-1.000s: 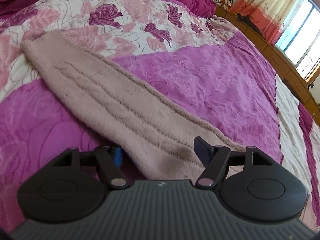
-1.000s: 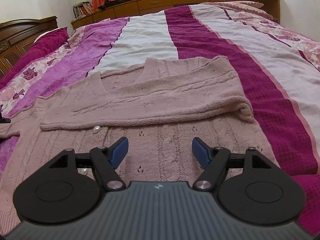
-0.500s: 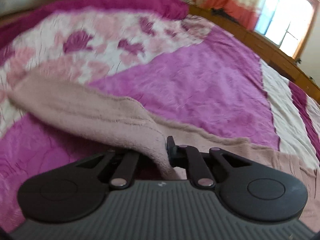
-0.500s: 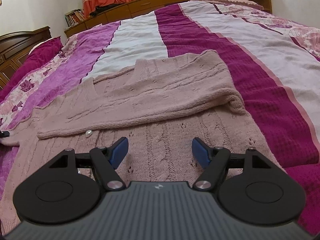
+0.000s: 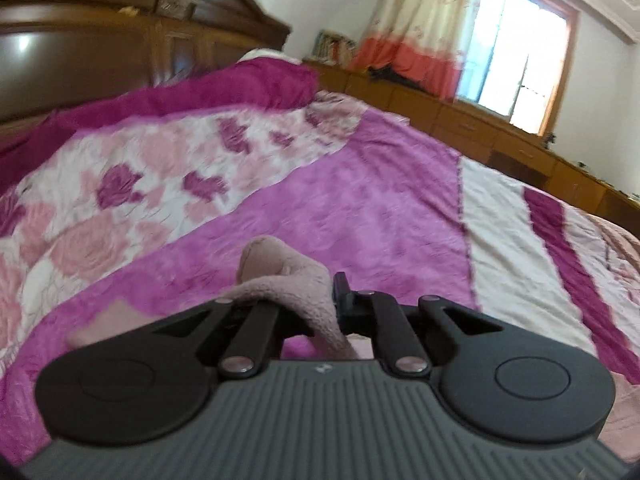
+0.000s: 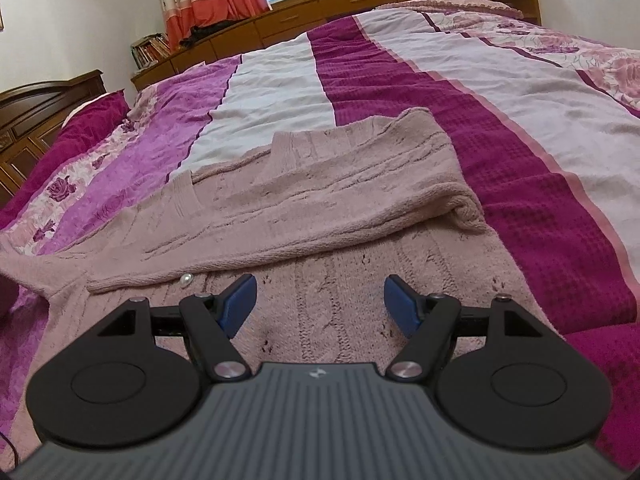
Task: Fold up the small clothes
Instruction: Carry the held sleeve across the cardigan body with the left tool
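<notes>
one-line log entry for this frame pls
task: fold cardigan | left hand-held gripper: shut on sleeve, lifted off bed | right hand-held gripper: open, above cardigan body | other sleeve: folded across front

Fuzzy knit cardigan (image 6: 328, 208), seemingly wool

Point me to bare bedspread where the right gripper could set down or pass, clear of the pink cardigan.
Free: the maroon stripe right of the cardigan, and the white stripe beyond its collar. Crowded: under the open right gripper, all knit, one sleeve folded across. The left gripper has the other sleeve clamped.
</notes>
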